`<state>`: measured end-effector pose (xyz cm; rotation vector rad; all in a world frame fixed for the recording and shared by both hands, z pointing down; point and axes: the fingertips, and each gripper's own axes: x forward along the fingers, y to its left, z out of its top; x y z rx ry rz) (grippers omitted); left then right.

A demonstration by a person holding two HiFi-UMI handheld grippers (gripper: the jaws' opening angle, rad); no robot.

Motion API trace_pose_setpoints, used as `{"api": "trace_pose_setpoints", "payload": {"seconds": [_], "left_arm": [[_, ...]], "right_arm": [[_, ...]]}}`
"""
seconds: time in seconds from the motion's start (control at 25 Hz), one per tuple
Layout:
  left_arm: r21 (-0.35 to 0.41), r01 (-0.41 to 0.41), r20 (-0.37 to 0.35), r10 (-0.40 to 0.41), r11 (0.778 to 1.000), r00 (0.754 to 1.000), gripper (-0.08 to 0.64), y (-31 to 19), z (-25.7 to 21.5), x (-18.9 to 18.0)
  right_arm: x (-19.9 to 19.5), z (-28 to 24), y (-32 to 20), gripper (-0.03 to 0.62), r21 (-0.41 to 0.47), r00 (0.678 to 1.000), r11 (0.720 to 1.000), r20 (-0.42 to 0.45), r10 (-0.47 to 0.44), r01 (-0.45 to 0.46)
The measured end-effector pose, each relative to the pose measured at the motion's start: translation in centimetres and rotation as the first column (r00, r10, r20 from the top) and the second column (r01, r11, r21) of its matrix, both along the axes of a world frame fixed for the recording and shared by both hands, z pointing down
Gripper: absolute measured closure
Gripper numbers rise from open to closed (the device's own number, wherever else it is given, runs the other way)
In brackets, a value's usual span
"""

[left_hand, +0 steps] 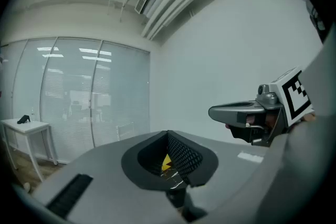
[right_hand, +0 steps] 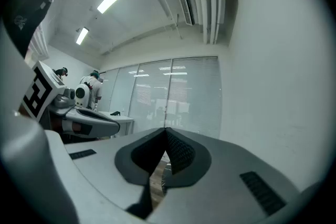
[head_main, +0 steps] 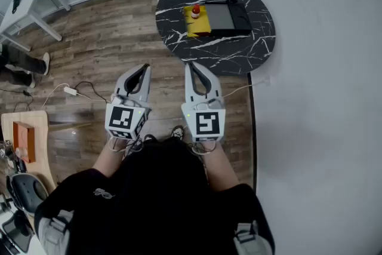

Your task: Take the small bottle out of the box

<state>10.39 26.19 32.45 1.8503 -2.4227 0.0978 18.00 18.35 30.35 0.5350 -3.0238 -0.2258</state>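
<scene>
Left gripper [head_main: 145, 68] jaws shut, empty, right gripper [head_main: 190, 66] jaws shut, empty, small bottle [head_main: 195, 10] upright on yellow-and-black box [head_main: 203, 26], round table [head_main: 239, 52], well ahead of both grippers.

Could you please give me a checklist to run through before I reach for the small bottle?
1. Left gripper open for grasping: not ok, jaws together, empty.
2. Right gripper open: not ok, jaws together, empty.
3. Small bottle in sight: ok, red cap visible on the round table.
4. Grippers within reach of it: not ok, both short of the table.
5. Box uncovered: cannot tell.
</scene>
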Motion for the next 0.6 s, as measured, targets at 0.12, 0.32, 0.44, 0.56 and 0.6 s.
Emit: {"api": "trace_pose_setpoints", "payload": {"seconds": [0.12, 0.32, 0.44, 0.56, 0.6], "left_arm": [[-0.011, 0.008, -0.013, -0.008, 1.0, 1.0, 0.561, -0.8, 0.5, 0.4], [-0.036, 0.031, -0.019, -0.032, 0.999, 0.999, 0.561, -1.8, 1.8, 0.4], [-0.064, 0.041, -0.034, -0.043, 0.997, 0.998, 0.561, -1.9, 2.8, 0.1], [-0.075, 0.041, -0.038, -0.044, 0.996, 0.998, 0.561, -2.3, 3.5, -0.9], [-0.076, 0.041, -0.041, -0.045, 0.996, 0.998, 0.561, -2.5, 3.7, -1.5]], "right_arm": [[0.3, 0.3, -0.9, 0.598, -0.005, 1.0, 1.0, -0.004, -0.013, 0.013], [0.3, 1.5, -2.4, 0.597, -0.019, 0.999, 0.999, 0.004, -0.048, 0.048], [-0.2, 2.4, -2.8, 0.597, -0.047, 0.998, 0.996, 0.003, -0.07, 0.07], [-1.3, 3.2, -3.3, 0.597, -0.055, 0.997, 0.996, -0.018, -0.078, 0.077], [-1.9, 3.5, -3.6, 0.597, -0.053, 0.997, 0.996, -0.025, -0.08, 0.078]]}}
